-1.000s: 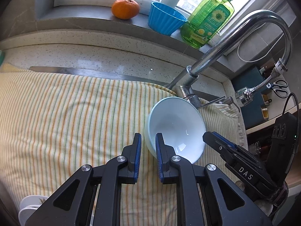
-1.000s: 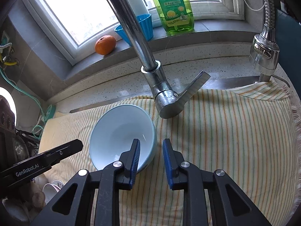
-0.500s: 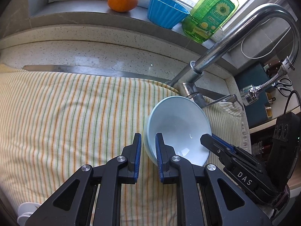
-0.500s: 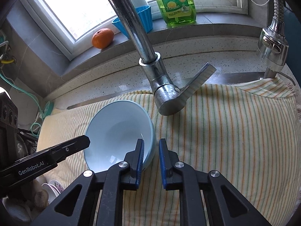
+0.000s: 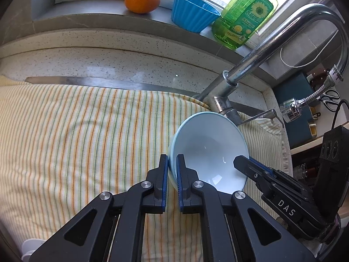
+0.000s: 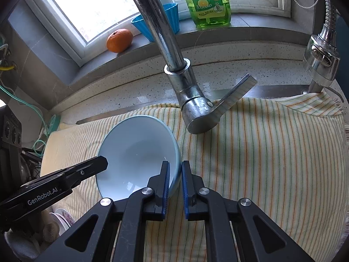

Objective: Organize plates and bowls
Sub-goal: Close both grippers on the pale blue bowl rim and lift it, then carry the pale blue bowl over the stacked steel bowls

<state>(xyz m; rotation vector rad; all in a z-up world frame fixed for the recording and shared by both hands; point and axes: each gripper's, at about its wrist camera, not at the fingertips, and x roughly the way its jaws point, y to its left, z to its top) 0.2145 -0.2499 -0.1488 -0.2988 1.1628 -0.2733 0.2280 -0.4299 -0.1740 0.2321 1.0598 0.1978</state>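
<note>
A pale blue bowl (image 5: 209, 150) sits over the striped cloth (image 5: 76, 135) that covers the worktop, just in front of the tap base (image 6: 192, 100). Whether its foot touches the cloth or is lifted clear cannot be told.

Left claw (image 5: 172, 170): nearly shut, clamped on the bowl's rim at its left side, one finger inside the wall and one outside. Right claw (image 6: 174, 174): likewise nearly shut on the rim at the opposite side, wall pinched between the blue pads (image 6: 166, 174). Both claws hold the same bowl.

Handling, as a judgement: the bowl looks glazed ceramic — stiff, brittle, moderately heavy, with a glossy surface likely to slip under a thin pinch. The rim is the only practical hold; two opposed rim grips look sound, provided both claws move together, since uneven pull could twist the wall out of one pair of pads.

Orientation: the opening faces upward and tilts toward the cameras, so the interior is plainly in view. Being round, it has no long axis across the rim; its axis of symmetry leans off vertical toward the person.

Hazard: the tap lever (image 6: 235, 93) stands close behind — lift clear before any swing.
</note>
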